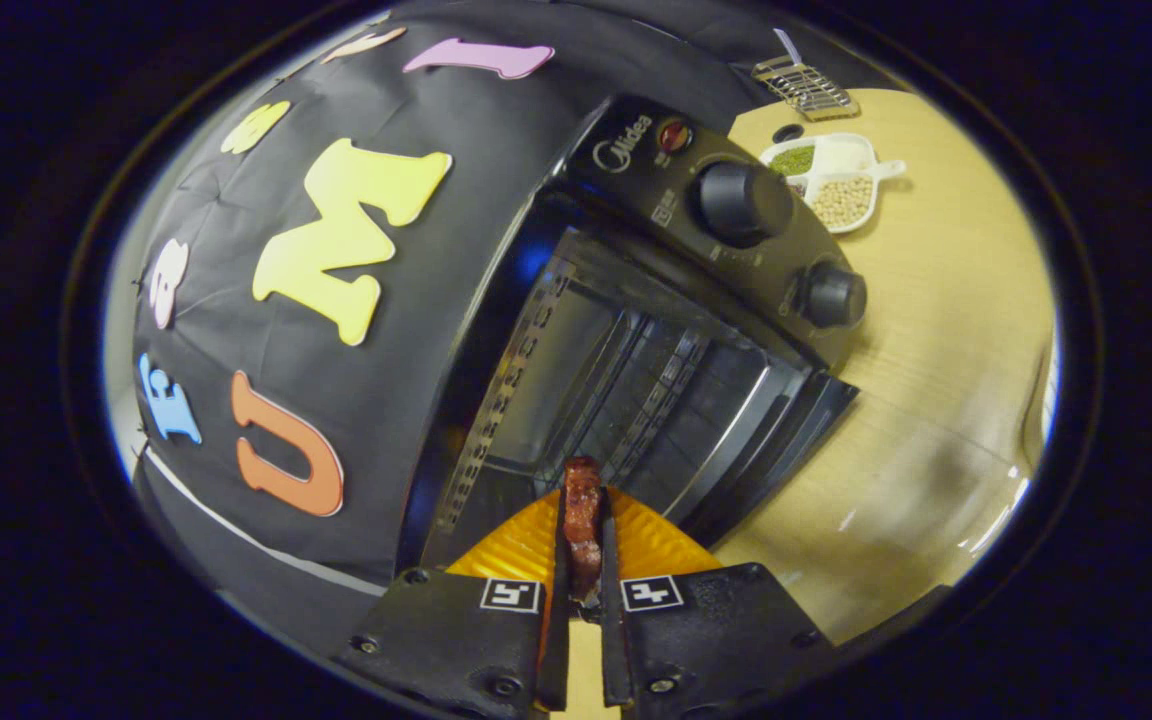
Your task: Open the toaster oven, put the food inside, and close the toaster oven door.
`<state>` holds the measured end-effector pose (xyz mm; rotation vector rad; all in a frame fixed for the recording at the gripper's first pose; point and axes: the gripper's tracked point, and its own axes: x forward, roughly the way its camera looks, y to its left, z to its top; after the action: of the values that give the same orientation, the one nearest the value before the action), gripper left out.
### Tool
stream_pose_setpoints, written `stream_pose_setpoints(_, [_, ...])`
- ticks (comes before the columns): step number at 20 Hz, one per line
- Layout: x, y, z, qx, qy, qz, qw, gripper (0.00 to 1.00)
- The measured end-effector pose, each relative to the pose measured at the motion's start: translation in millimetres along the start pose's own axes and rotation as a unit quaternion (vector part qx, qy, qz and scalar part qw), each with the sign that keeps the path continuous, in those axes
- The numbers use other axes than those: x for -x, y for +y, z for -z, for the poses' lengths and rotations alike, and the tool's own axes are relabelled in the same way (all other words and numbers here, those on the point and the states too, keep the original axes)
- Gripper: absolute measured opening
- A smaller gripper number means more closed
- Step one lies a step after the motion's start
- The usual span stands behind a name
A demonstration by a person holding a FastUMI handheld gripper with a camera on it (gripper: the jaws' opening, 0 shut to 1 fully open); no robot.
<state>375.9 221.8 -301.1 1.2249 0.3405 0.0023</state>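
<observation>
Low in the middle of the frame, the gripper (583, 520) is nearly closed, both orange fingers (521, 545) pinching a reddish-brown piece of food (582, 525) — held before the toaster oven (636, 370), door open, on the wooden table (946, 300).

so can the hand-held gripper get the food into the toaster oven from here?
Probably yes. The hand-held gripper is shut on the piece of meat, the toaster oven door is open, and the cavity lies just ahead of the fingers with nothing visible between them.
</observation>
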Motion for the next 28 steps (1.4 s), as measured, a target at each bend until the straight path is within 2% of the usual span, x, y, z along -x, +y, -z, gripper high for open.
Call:
stream_pose_setpoints(3, [-21.3, 2.3, 11.2, 0.003, -0.004, 0.010, 1.000, 0.16])
stream_pose_setpoints(7, [-34.3, -8.3, 15.8, 0.037, -0.007, 0.030, 0.999, 0.18])
stream_pose_setpoints(9, [-33.4, -21.3, 8.0, 0.080, -0.013, 0.061, 0.995, 0.22])
stream_pose_setpoints(11, [-26.3, -32.7, -1.1, 0.137, -0.031, 0.096, 0.985, 0.39])
stream_pose_setpoints(13, [-20.0, -33.4, -16.2, 0.204, -0.048, 0.103, 0.972, 0.52])
stream_pose_setpoints(15, [-8.6, -28.8, -26.9, 0.279, -0.053, 0.117, 0.952, 0.85])
stream_pose_setpoints(16, [-4.2, -25.1, -28.6, 0.295, -0.052, 0.118, 0.947, 1.00])
stream_pose_setpoints(19, [7.3, -28.0, -22.4, 0.313, -0.032, 0.115, 0.942, 1.00])
stream_pose_setpoints(22, [30.5, -24.9, -8.4, 0.365, -0.007, 0.121, 0.923, 1.00])
stream_pose_setpoints(28, [89.8, -16.3, 7.7, 0.435, 0.025, 0.113, 0.893, 1.00])
